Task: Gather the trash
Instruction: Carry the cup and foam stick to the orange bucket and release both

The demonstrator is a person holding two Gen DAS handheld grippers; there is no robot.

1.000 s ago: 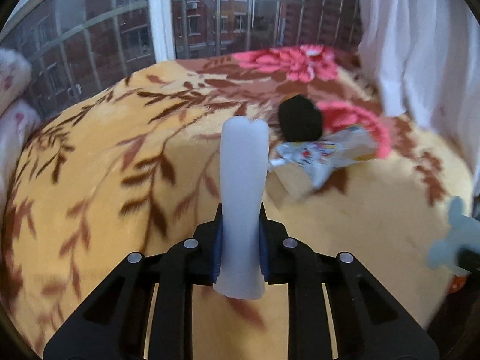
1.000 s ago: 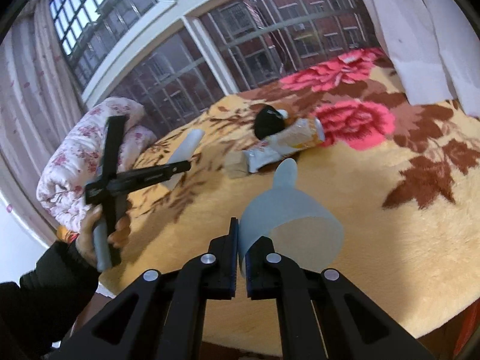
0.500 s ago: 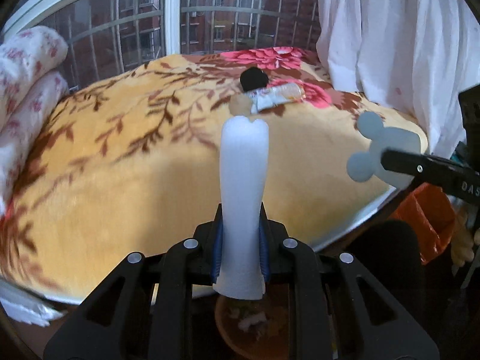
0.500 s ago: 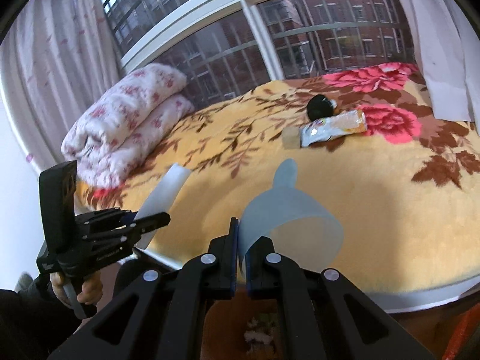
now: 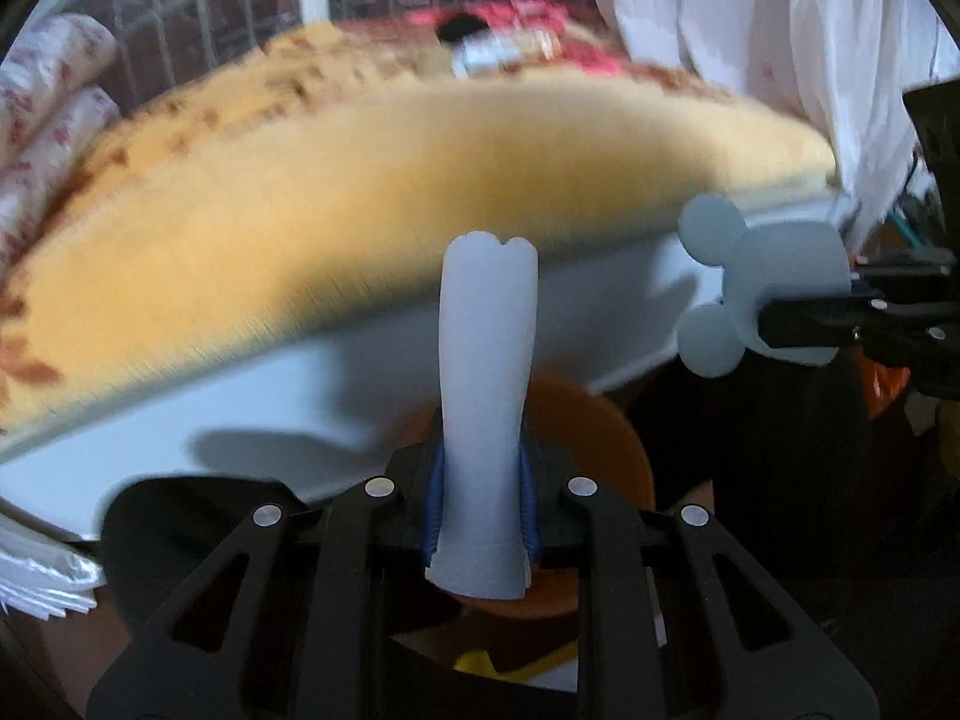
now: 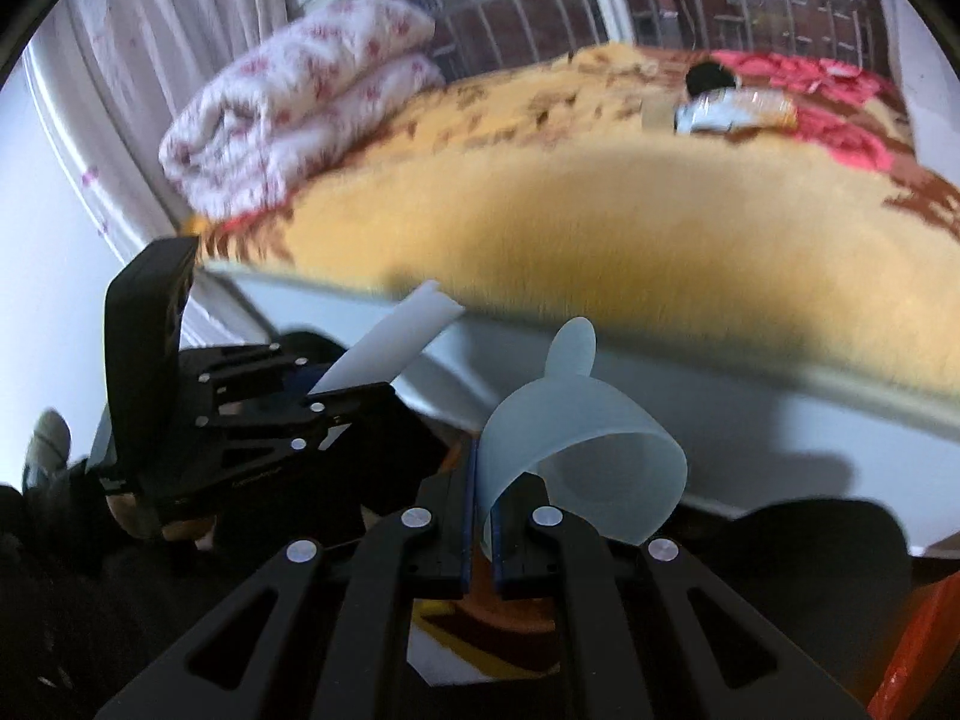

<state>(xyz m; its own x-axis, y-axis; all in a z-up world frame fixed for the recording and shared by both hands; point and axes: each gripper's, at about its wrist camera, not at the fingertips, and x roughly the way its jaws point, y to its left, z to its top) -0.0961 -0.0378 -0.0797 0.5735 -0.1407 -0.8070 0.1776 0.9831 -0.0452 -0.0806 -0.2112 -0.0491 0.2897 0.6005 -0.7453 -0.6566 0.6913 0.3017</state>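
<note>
The left gripper (image 5: 487, 480) pinches a flattened white paper cup (image 5: 487, 402) and the right gripper (image 6: 480, 510) a pale-blue eared plastic cup (image 6: 576, 444) by its rim, both seemingly light, crushable, above an orange bin (image 5: 606, 438) at 6 o'clock.

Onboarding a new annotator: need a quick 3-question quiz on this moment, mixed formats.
1. True or false: the left gripper is shut on a flattened white cup.
2. Multiple choice: what does the right gripper hold? A) a snack wrapper B) a pale blue cup with round ears C) a black ball
3. Fill in: the snack wrapper lies on the ____ blanket, beside a black object.

Key: 1 true; 2 B, the pale blue cup is pinched by its wall; 3 yellow.
</note>
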